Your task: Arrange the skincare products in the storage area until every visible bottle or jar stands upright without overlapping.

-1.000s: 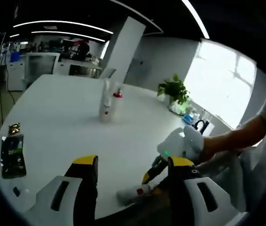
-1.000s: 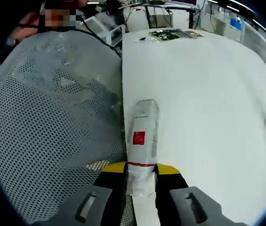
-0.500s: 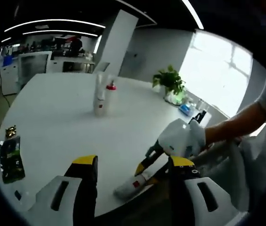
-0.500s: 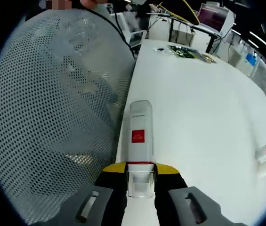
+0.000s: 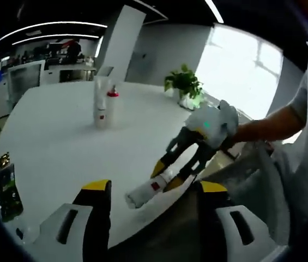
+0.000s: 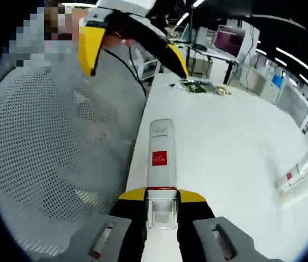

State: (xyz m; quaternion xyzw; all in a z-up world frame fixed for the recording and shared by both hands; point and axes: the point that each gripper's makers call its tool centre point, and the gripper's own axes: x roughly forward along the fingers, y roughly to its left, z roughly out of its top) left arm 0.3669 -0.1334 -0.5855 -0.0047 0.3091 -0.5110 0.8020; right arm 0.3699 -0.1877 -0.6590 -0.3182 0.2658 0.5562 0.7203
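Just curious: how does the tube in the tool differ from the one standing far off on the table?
The held tube is clamped in the right tool, lying level at the table edge; the far tube stands upright, untouched, beside a red-capped bottle. Both are white with a red label.

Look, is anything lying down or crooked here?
Yes. The white tube with the red label is not upright: it lies along the right gripper, whose jaws are clamped on its clear cap end near the table edge. The two bottles farther back stand upright, side by side.
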